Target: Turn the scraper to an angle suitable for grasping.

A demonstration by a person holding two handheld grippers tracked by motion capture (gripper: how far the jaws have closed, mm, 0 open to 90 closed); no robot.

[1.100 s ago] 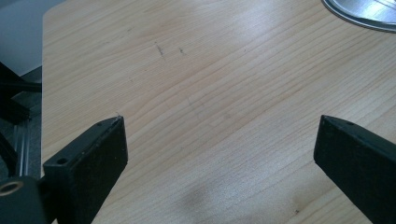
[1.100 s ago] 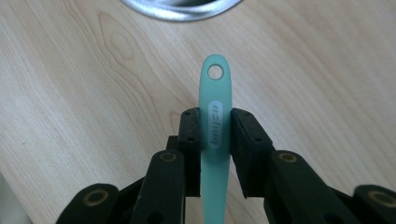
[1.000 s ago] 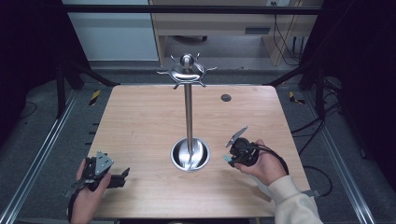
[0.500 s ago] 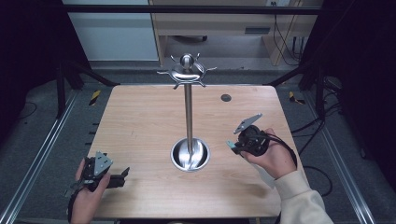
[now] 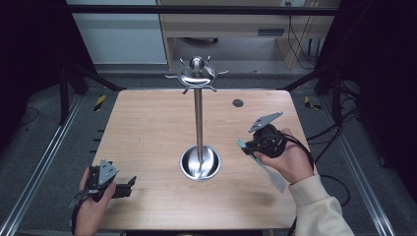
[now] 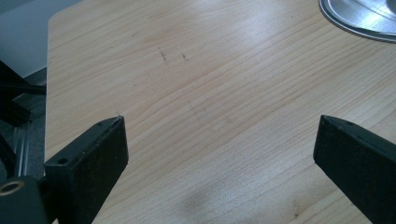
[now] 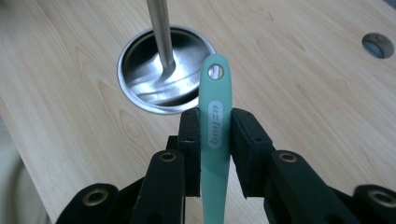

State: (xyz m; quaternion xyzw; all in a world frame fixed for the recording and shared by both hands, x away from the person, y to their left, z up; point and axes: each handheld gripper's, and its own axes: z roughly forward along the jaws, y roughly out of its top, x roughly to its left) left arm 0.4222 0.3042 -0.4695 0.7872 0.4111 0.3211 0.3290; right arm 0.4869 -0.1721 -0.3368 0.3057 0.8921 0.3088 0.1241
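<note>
One green spatula [image 7: 215, 135], clamped in right tongs [image 7: 215, 133]; left tongs [image 6: 219, 149] wide, empty: thread handle hole onto rack [image 5: 196, 78] hook slowly.

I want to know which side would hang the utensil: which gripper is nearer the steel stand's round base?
Right. The right gripper, shut on the green utensil, hovers just right of the base; the left gripper sits at the table's near-left corner.

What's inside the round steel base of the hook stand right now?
The steel base holds just the stand's pole, rising from its middle, and reflections on bare metal. The green utensil handle between the right gripper's fingers covers the base's near right rim.
</note>
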